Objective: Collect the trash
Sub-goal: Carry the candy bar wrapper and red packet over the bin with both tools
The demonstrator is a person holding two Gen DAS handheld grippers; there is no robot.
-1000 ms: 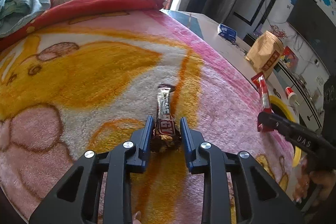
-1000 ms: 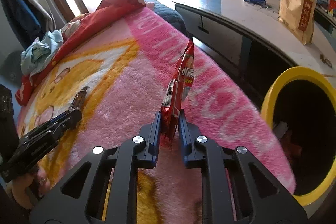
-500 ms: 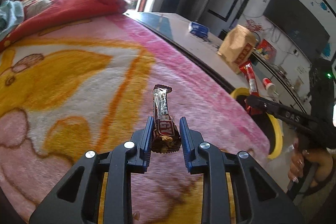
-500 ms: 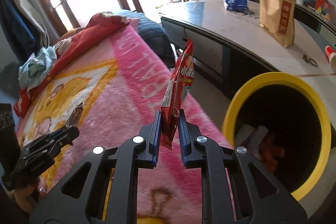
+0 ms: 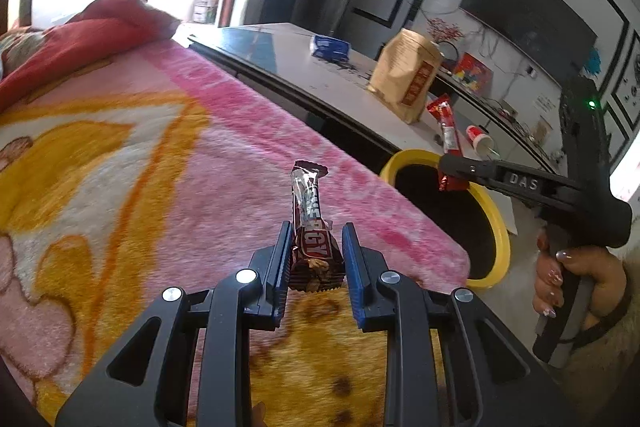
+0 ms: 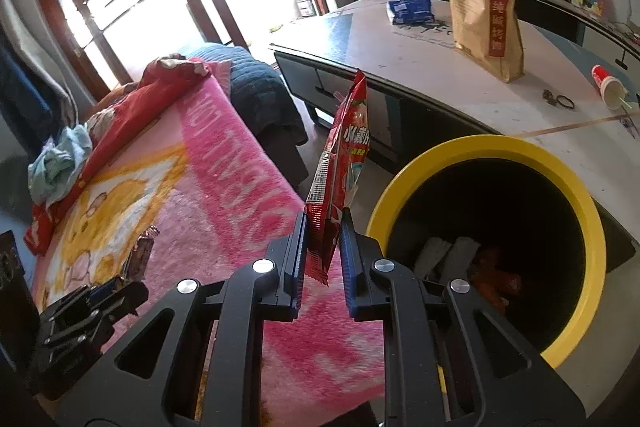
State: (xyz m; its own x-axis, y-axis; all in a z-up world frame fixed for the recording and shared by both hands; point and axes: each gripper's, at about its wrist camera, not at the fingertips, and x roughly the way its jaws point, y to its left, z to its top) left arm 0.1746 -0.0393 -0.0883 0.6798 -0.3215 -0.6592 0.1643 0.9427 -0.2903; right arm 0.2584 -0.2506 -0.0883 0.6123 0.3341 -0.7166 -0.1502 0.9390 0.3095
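Observation:
My left gripper (image 5: 315, 239) is shut on a brown energy bar wrapper (image 5: 311, 223), held upright above the pink blanket (image 5: 160, 167). My right gripper (image 6: 323, 227) is shut on a red snack packet (image 6: 342, 163), held upright just left of the yellow-rimmed bin (image 6: 576, 195). In the left wrist view the right gripper (image 5: 450, 175) holds the red packet (image 5: 447, 131) over the bin's far rim (image 5: 404, 159). The left gripper (image 6: 120, 287) and its bar (image 6: 142, 255) show at lower left in the right wrist view. Trash lies inside the bin.
A low white table (image 6: 420, 67) stands behind the bin, with a brown paper bag (image 6: 488, 23), a blue packet (image 6: 410, 9) and a red paper cup (image 6: 608, 87). A red quilt (image 6: 132, 107) and blue cloth (image 6: 60, 159) lie at the bed's far end.
Both grippers have moved right, off the bed toward the bin, each still holding its wrapper. The bin has grown larger in both views.

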